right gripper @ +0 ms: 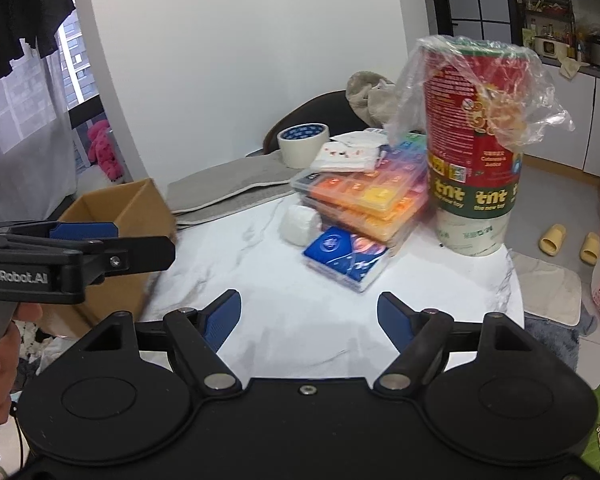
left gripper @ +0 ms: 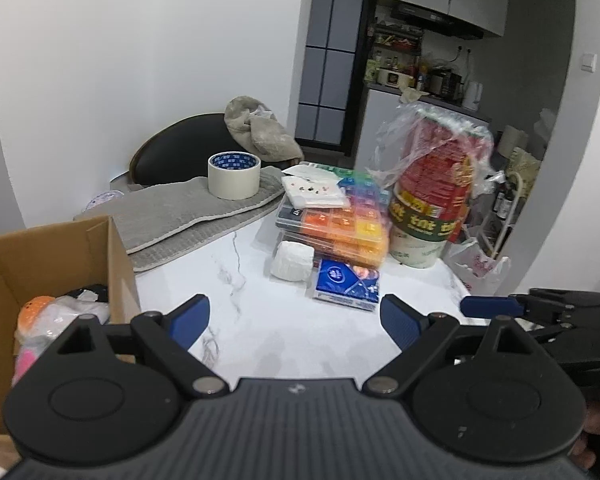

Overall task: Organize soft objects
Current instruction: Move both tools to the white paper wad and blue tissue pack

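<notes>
A cardboard box [left gripper: 52, 248] stands at the table's left edge with soft toys [left gripper: 48, 316] inside; it also shows in the right wrist view [right gripper: 116, 208]. A white soft roll [left gripper: 293, 260] and a blue tissue pack [left gripper: 346, 282] lie on the marble table [left gripper: 276, 332]; both show in the right wrist view, the roll [right gripper: 299, 224] and the pack [right gripper: 346, 256]. My left gripper [left gripper: 296, 320] is open and empty above the table, right of the box. My right gripper [right gripper: 310, 316] is open and empty, short of the tissue pack.
Stacked colourful plastic organizers [left gripper: 340, 216] with a white packet on top sit behind the roll. A tall red tub in a plastic bag [left gripper: 436, 188] stands right. A tape roll [left gripper: 233, 176] rests on grey mats [left gripper: 188, 212]. A chair [left gripper: 180, 148] holds a beige cloth.
</notes>
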